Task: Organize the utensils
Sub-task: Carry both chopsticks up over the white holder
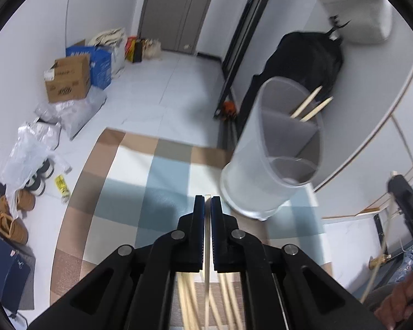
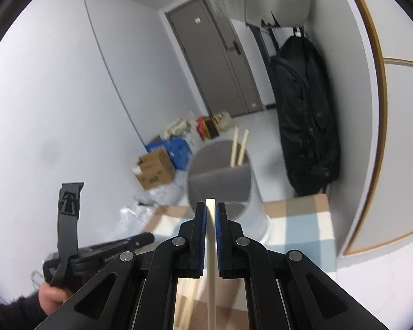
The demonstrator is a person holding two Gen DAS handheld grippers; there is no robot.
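The right gripper [image 2: 210, 214] pinches a pale chopstick [image 2: 211, 261] lengthwise between its blue pads, tip forward, likely so it can slide straight down into the holder [image 2: 220, 176]. The left gripper [image 1: 207, 206] likewise clamps a thin wooden stick [image 1: 207, 247], with more sticks [image 1: 187, 302] lying blurred below. The holder is a frosted, translucent plastic cylinder with an inner divider; two square-ended chopsticks [image 1: 311, 104] already lean in its far compartment. It stands on a checked mat [image 1: 140, 181].
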